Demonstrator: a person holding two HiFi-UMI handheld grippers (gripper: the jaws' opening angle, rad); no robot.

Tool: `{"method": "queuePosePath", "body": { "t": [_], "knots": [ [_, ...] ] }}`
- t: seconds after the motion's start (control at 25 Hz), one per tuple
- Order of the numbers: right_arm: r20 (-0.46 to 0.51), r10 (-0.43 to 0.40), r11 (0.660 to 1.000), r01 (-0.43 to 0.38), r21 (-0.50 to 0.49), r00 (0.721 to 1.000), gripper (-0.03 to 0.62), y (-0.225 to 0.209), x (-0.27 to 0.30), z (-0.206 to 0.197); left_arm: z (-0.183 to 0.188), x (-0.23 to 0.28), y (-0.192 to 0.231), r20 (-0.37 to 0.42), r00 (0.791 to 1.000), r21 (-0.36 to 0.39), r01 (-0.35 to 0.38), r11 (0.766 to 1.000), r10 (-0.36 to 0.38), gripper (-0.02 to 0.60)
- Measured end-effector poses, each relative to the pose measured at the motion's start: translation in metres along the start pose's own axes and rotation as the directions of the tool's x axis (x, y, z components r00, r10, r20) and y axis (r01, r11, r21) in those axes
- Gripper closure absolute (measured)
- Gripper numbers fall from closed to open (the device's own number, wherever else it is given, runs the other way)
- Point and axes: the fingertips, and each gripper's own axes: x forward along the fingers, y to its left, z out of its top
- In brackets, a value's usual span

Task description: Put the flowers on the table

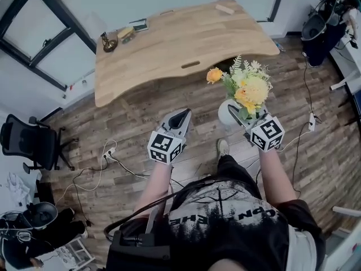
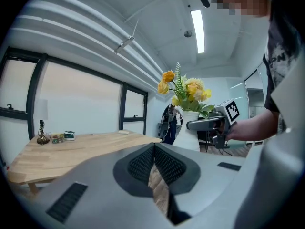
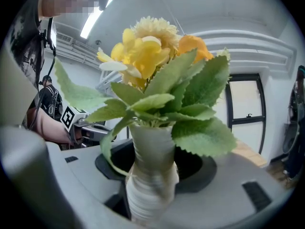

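A white ribbed vase [image 1: 224,116] of yellow and orange flowers [image 1: 248,87] hangs in the air over the wood floor, just in front of the wooden table [image 1: 169,47]. My right gripper [image 1: 237,115] is shut on the vase. In the right gripper view the vase [image 3: 150,185] stands upright between the jaws under the flowers [image 3: 152,42]. My left gripper [image 1: 184,116] is held to the left of it, shut and holding nothing. In the left gripper view its pads [image 2: 143,163] meet at the tip, with the flowers [image 2: 186,87] and the table [image 2: 71,151] ahead.
On the table's far left are a brass ornament [image 1: 108,43] and a small box [image 1: 126,34]; a wooden block [image 1: 224,8] lies at its far edge. A black office chair [image 1: 34,141] stands left. Cables [image 1: 107,152] trail on the floor. Bags [image 1: 322,27] sit at the far right.
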Motion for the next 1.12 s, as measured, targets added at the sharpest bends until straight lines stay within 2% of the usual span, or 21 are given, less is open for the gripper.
{"method": "queuePosePath", "body": {
  "t": [0.16,0.56,1.12],
  "knots": [
    [0.007,0.022,1.0,-0.022,-0.002,1.0,0.341,-0.026,0.021,-0.001,0.005,0.03,0.013,-0.009,1.0,0.008,-0.009,1.0,0.009,0.568],
    [-0.005,0.068,0.997,-0.068,0.022,0.998,0.341,-0.124,0.072,0.004,0.029,0.127,0.049,-0.047,0.998,0.01,-0.044,0.999,0.045,0.568],
    [-0.006,0.16,0.987,-0.16,0.028,0.987,0.341,-0.227,0.125,0.007,0.048,0.233,0.078,-0.056,0.992,0.0,-0.112,0.994,0.112,0.568]
  ]
}}
